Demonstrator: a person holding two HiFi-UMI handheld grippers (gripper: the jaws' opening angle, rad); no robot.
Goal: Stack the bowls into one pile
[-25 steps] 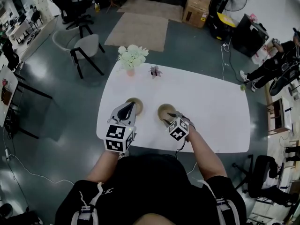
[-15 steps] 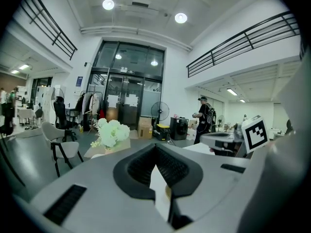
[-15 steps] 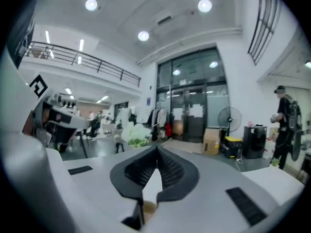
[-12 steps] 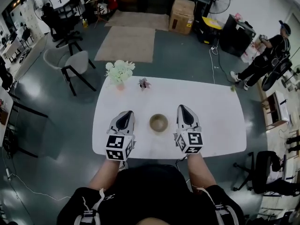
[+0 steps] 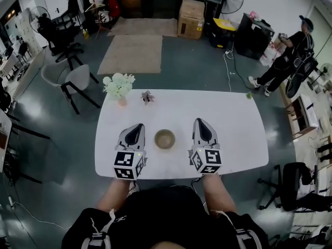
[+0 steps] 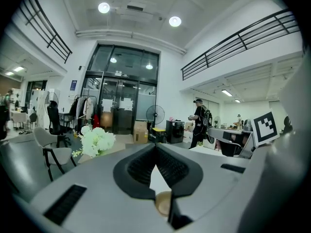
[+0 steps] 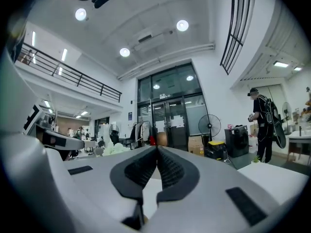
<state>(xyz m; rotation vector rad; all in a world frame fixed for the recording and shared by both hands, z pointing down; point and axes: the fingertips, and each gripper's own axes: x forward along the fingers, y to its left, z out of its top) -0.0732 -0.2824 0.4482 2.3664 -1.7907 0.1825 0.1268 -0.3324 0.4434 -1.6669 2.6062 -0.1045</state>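
A single tan bowl [image 5: 164, 139] shows on the white table [image 5: 233, 123], between my two grippers and touched by neither. Left of it my left gripper [image 5: 136, 128] is shut with nothing between its pads. Right of the bowl my right gripper [image 5: 200, 122] is shut and empty too. Both point away from me across the table. In the left gripper view a tan rounded piece [image 6: 163, 203] shows through the gap under the jaws; I cannot tell whether it is a bowl. Anything beneath the left gripper is hidden in the head view.
White flowers [image 5: 118, 84] and a small potted plant [image 5: 148, 96] stand at the table's far left edge. A grey chair [image 5: 72, 79] sits left of the table. A person [image 5: 285, 51] stands on the floor at the far right.
My right gripper has let go of the right-hand bowl, shut, risen and turned level beside it. The left gripper drew back. The second bowl near the left gripper is no longer in sight.
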